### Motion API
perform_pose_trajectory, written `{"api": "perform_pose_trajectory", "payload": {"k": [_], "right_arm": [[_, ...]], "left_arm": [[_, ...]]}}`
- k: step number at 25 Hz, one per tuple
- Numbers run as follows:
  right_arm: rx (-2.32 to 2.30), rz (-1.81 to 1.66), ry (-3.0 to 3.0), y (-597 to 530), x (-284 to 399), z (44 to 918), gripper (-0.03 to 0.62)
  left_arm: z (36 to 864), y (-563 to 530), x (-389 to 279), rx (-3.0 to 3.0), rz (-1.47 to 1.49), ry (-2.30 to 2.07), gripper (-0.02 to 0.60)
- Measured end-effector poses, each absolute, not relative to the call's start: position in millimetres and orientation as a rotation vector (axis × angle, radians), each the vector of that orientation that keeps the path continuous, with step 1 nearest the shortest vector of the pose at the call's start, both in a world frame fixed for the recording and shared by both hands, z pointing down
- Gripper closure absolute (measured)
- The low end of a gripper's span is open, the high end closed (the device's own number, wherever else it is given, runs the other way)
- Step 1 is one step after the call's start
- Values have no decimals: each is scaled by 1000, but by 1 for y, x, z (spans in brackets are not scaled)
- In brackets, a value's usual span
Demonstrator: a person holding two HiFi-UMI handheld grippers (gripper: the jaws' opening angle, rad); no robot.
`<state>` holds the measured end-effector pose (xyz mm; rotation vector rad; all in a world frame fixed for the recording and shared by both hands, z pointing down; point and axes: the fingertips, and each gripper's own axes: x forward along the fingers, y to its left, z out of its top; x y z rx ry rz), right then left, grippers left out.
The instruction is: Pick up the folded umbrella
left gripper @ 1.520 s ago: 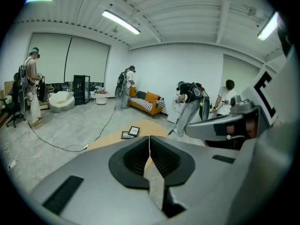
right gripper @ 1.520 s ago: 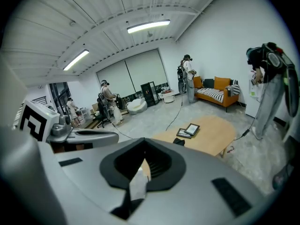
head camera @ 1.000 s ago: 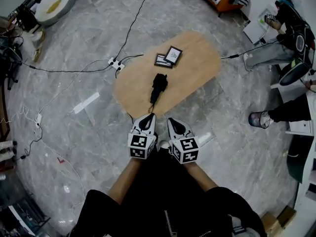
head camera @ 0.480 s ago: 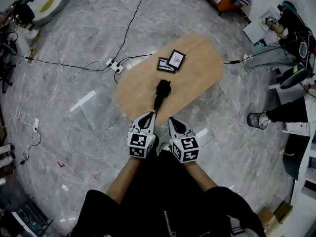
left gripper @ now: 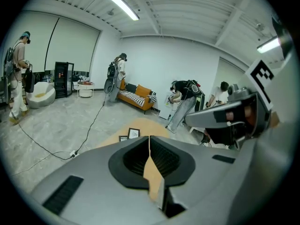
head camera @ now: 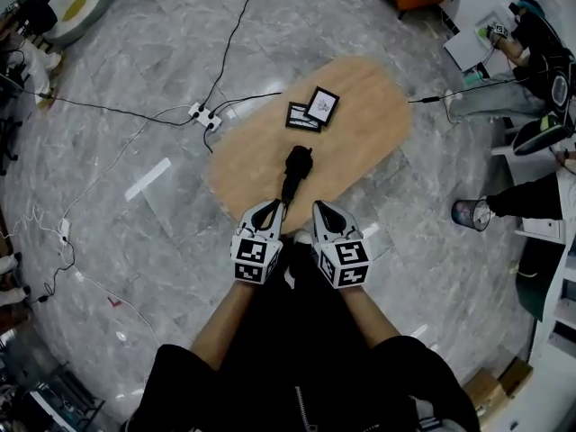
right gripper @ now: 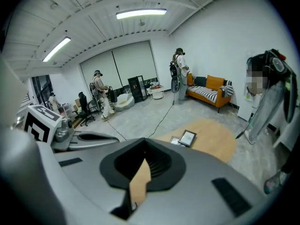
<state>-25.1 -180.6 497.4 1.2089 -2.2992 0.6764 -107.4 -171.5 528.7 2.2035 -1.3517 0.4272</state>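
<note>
The folded black umbrella (head camera: 295, 171) lies on the oval wooden table (head camera: 369, 124), handle end toward me, near the table's front edge. My left gripper (head camera: 268, 207) hovers just short of that edge, its tip close to the umbrella's near end, jaws shut and empty. My right gripper (head camera: 320, 208) is level with it a little to the right, also shut and empty. In the left gripper view the jaws of the left gripper (left gripper: 149, 137) meet and hide the umbrella. The same holds for the right gripper (right gripper: 144, 139) in its own view.
Two small picture frames (head camera: 313, 109) lie at the table's far side. A power strip (head camera: 207, 115) and cables cross the floor at the left. Seated people (head camera: 531, 52) and a cup (head camera: 470, 212) are at the right, an orange sofa (right gripper: 213, 90) beyond.
Both grippers have come forward together toward the table's front edge. The umbrella now lies just ahead of their tips. Jaws stayed shut.
</note>
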Motion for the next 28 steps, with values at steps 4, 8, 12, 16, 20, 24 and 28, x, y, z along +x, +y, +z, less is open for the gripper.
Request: {"api": "perform_pose_trajectory", "payload": {"k": [4, 8, 12, 16, 20, 24, 28], "right_arm": [[1215, 686, -2305, -206, -23, 505, 583], [1195, 670, -2317, -230, -23, 512, 583], [1167, 674, -2317, -250, -22, 518, 583], [1132, 685, -2322, -259, -24, 526, 583], [1115, 706, -2316, -261, -22, 535, 583], [1104, 719, -2301, -260, -17, 544, 583], [1108, 738, -2289, -257, -11, 552, 583]], "left_arm": [[540, -192, -105, 2178, 436, -1352, 565], [545, -217, -110, 2142, 425, -1393, 565], [545, -235, -114, 2103, 401, -1442, 565], [552, -249, -110, 2108, 410, -1455, 553], [566, -256, -103, 2105, 446, -1444, 485], [580, -260, -99, 2095, 467, -1430, 452], [599, -261, -94, 2090, 484, -1416, 437]]}}
